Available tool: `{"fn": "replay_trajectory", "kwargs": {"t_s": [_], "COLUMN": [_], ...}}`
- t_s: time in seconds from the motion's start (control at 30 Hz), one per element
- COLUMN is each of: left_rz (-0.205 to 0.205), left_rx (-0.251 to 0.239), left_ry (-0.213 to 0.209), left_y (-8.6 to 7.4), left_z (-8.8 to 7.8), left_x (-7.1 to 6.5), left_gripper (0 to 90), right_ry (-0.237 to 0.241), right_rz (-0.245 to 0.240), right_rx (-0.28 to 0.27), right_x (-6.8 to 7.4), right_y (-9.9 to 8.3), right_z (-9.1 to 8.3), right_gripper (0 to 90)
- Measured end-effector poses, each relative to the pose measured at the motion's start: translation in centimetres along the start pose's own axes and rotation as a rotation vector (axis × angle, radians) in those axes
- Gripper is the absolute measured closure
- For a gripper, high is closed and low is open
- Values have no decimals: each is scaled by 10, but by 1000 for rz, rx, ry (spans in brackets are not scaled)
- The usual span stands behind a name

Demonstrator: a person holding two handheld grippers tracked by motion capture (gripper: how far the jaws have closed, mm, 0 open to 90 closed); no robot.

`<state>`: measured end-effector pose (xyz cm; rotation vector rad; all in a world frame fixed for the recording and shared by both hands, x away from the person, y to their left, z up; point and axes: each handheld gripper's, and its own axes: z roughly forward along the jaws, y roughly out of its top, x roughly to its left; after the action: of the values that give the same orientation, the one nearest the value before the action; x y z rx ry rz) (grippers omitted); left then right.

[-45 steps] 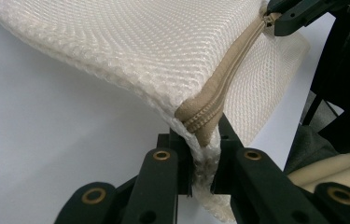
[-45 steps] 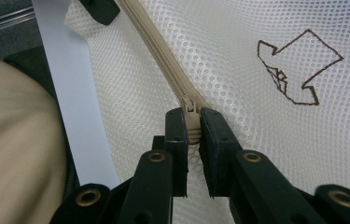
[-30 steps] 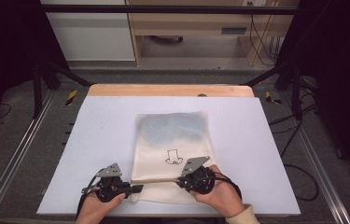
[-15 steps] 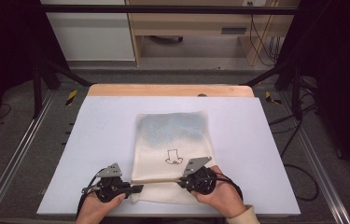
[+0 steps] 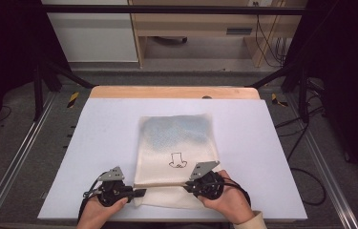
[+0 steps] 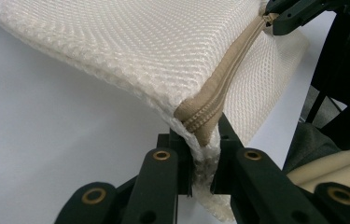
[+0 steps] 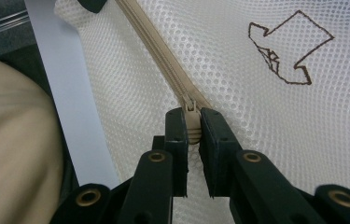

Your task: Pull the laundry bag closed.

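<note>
- My right gripper (image 7: 191,123) is clamped on the zip pull (image 7: 191,108) of the mesh bag (image 5: 176,143); the jaws stand close on either side of the tan tab, which sits upright between them
- My left gripper (image 6: 204,151) is closed on the bag's near corner, pinching the end of the zip (image 6: 219,84) and the mesh under it; in the high view it sits at the bag's near left corner, with the right gripper at the near right
- I judge the step in hand to be working the zip; one gripper anchors the end, the other holds the slider; whether I am opening or closing it I cannot tell from here
- The next move calls for a steady pull of the slider along the tape, kept in line with the teeth, while the left holds the corner taut; if the left slackens the mesh may bunch under the slider and jam it
- The bag lies flat on the bench (image 5: 95,143), near the front edge, its zip side toward me; the near edge is lifted a little off the surface between the two grippers
- It is cream, open-weave mesh with a tan zip tape; a small brown outline drawing (image 7: 289,51) is printed on its face; something bluish-grey shows faintly through the far half
</note>
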<state>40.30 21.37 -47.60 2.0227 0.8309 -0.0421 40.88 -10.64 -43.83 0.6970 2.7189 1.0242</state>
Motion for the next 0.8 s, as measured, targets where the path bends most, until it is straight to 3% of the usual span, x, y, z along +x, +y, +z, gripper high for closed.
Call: {"fn": "replay_trajectory", "kwargs": {"t_s": [0.8], "left_rz": [-5], "left_rx": [-10], "left_ry": [2], "left_y": [1], "left_z": [-3], "left_x": [2], "left_gripper": [823], "right_ry": [-16], "right_rz": [31], "right_rx": [-14], "right_x": [-5], "right_y": [-10], "right_z": [-8], "right_gripper": [818]}}
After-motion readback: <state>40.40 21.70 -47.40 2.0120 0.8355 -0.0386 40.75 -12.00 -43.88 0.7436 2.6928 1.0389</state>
